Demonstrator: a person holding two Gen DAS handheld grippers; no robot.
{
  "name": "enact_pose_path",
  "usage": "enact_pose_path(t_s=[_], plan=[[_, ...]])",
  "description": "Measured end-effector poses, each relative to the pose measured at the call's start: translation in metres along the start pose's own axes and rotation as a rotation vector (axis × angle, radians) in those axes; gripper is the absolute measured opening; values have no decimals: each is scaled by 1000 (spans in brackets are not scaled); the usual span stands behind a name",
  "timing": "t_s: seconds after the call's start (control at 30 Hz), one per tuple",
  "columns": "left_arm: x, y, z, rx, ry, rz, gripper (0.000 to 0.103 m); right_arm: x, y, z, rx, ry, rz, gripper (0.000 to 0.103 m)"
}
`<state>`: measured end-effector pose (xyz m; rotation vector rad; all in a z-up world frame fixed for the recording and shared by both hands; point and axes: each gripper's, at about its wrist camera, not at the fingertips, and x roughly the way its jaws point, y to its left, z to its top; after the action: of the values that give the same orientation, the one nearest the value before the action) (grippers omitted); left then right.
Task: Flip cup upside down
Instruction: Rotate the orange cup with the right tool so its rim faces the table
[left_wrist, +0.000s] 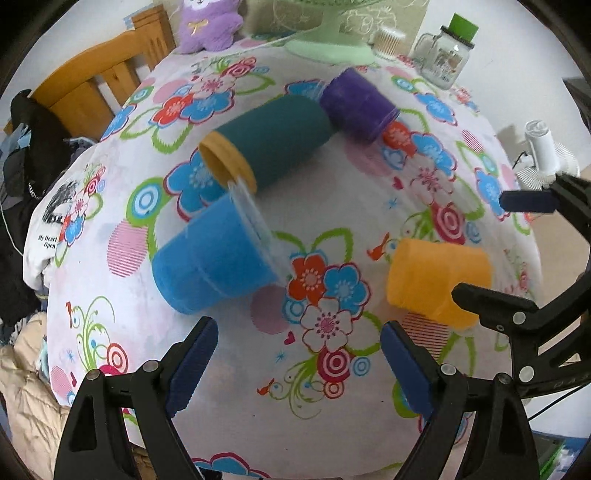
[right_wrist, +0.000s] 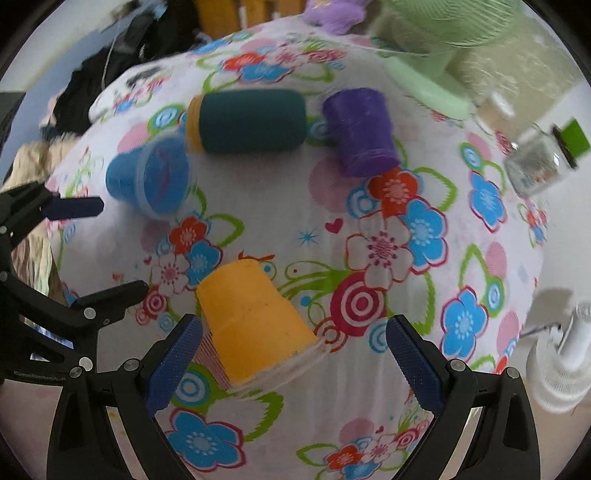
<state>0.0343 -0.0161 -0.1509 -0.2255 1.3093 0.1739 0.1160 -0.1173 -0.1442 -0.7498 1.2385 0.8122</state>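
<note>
Over orange cup (right_wrist: 255, 325), right claw (right_wrist: 295, 354) agape

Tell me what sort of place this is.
Probably a home dining or living room: a table under a flowered tablecloth, a wooden chair with clothes heaped beside it, and a purple plush toy and green fan base at the far edge.
</note>
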Motion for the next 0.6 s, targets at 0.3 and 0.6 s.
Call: enact_pose_path(t_s=[0.3, 0.6], plan=[[19, 3, -14, 21, 49, 52, 91, 33, 20, 14, -166, 85, 48, 97], [39, 14, -21, 10, 91, 71, 91, 68, 33, 24, -214, 195, 118, 76]])
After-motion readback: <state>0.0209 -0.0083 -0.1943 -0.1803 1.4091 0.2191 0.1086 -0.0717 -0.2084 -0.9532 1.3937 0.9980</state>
